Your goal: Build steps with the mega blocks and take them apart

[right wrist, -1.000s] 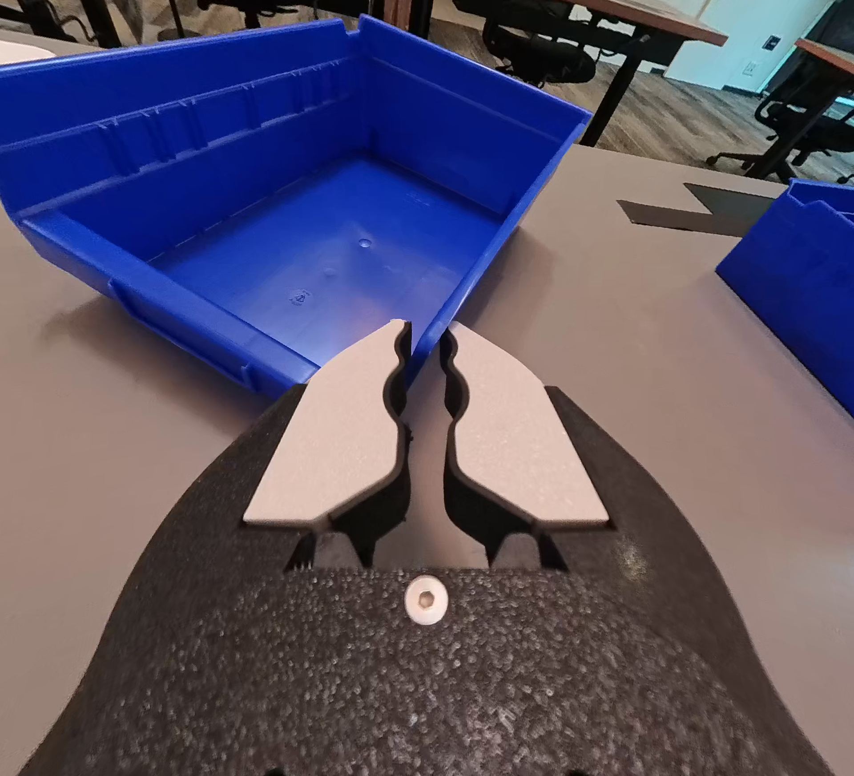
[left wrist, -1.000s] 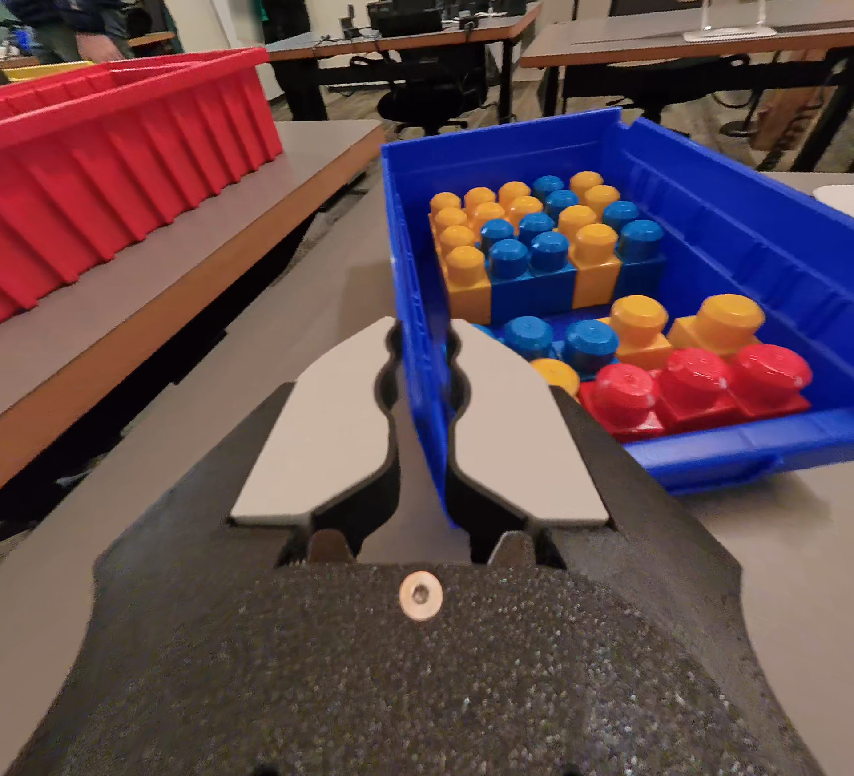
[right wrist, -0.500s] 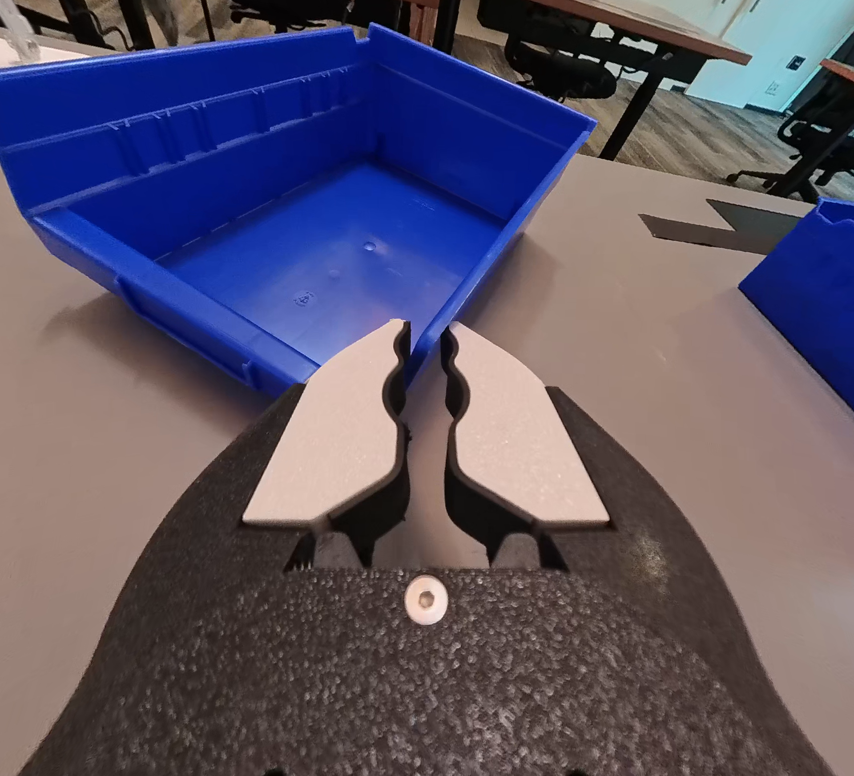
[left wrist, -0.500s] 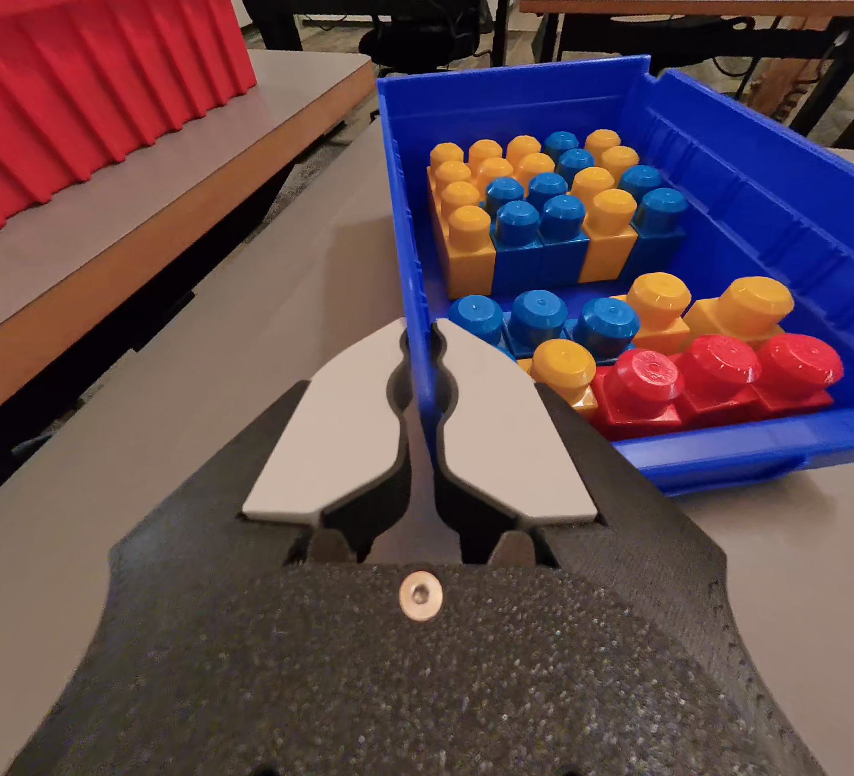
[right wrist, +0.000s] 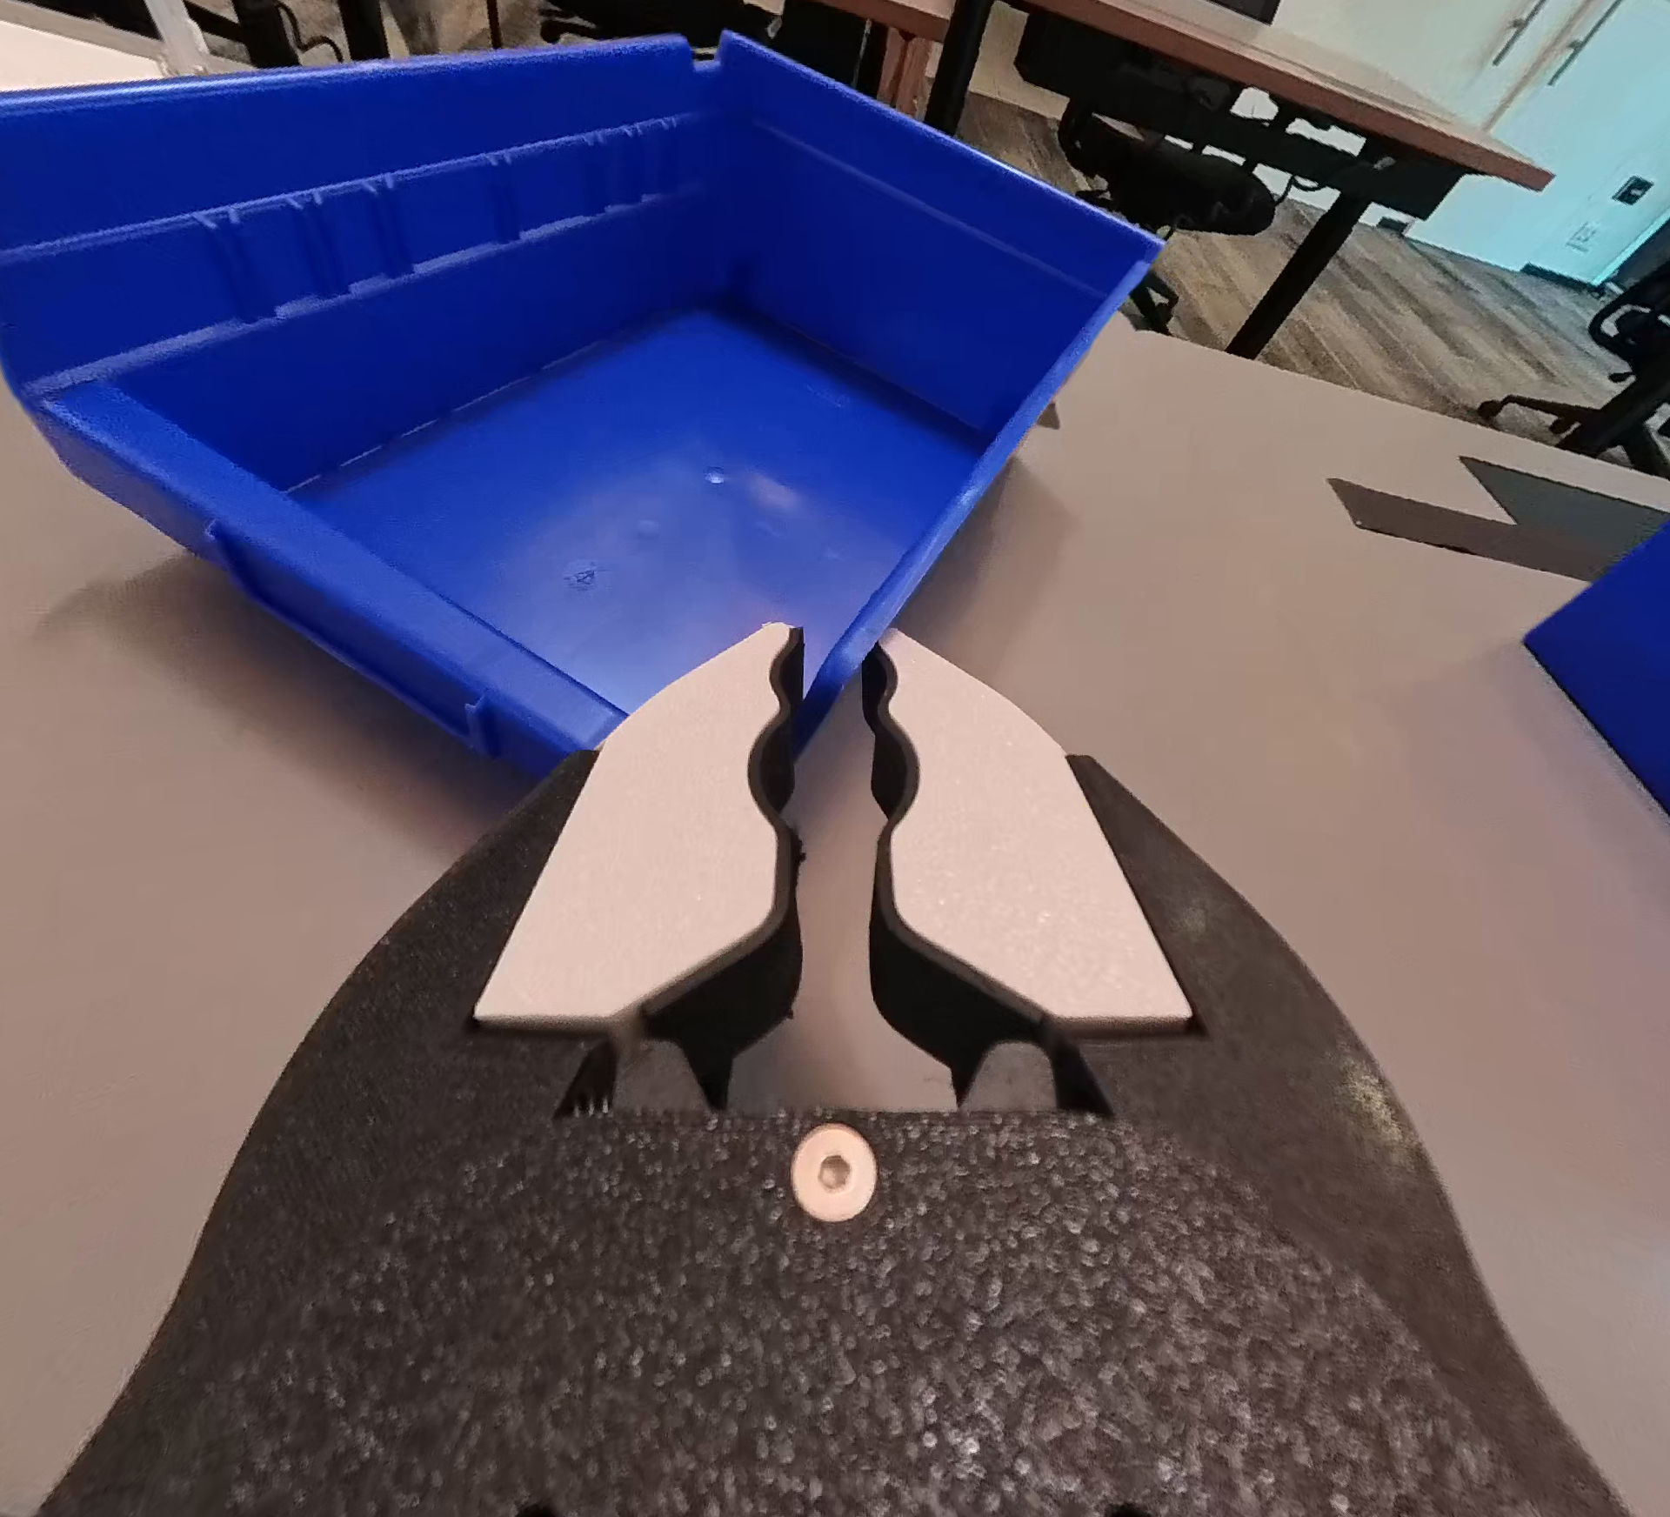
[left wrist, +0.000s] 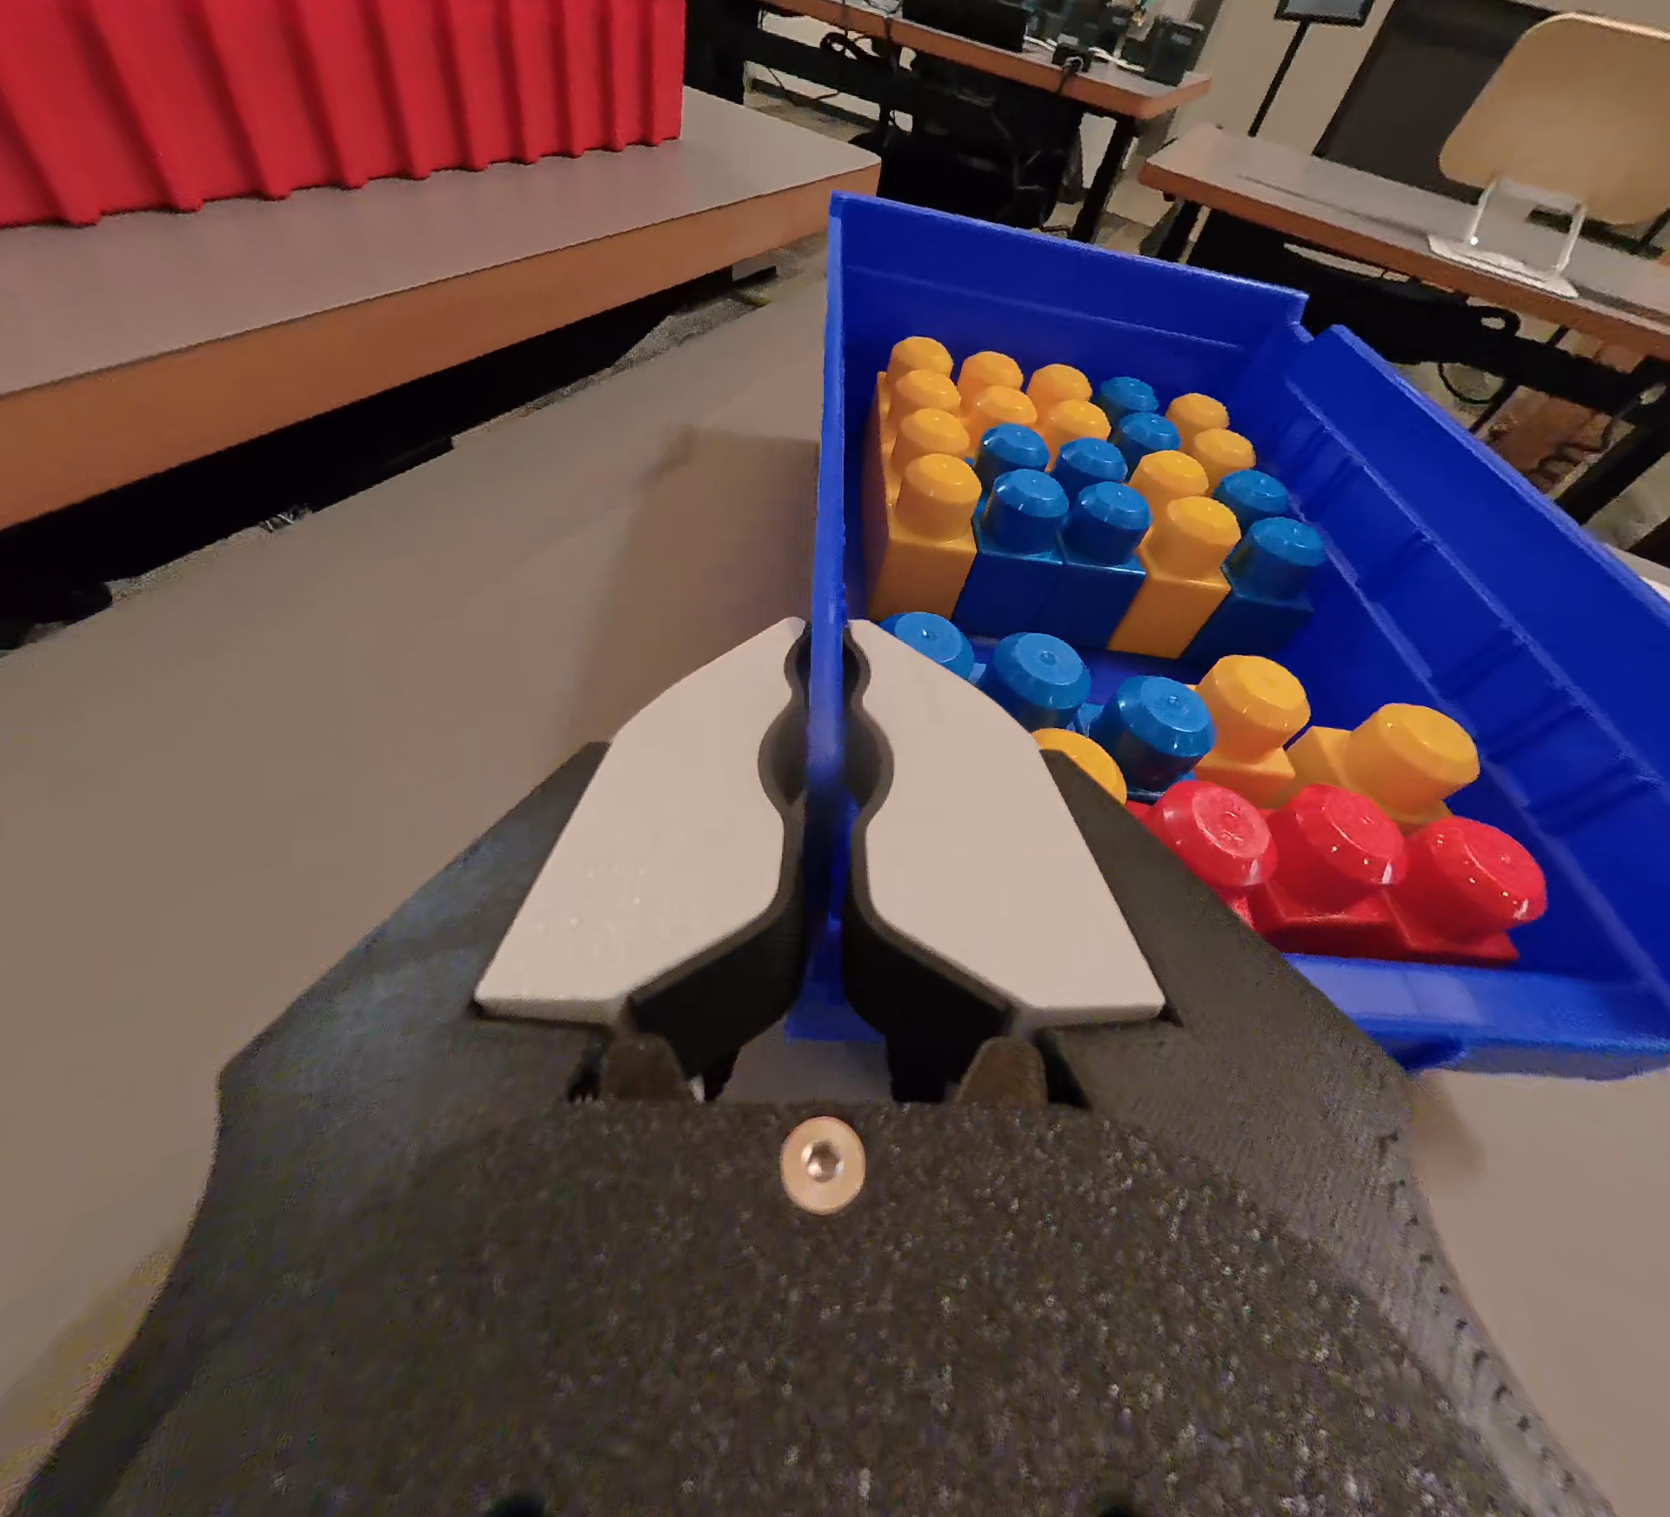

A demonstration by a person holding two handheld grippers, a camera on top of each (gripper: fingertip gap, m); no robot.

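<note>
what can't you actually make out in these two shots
- Left wrist view: the near left corner of the block bin and part of a yellow block sit behind the left gripper fingers.
- Right wrist view: the empty bin near corner is hidden by the right gripper, so whether its wall is pinched is unclear.
- Right wrist view: another blue bin is cut off by the right edge.

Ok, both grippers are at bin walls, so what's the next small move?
Probably let the left gripper release the block bin wall it pinches and reach for the red blocks. The right gripper straddles the empty bin.
</note>
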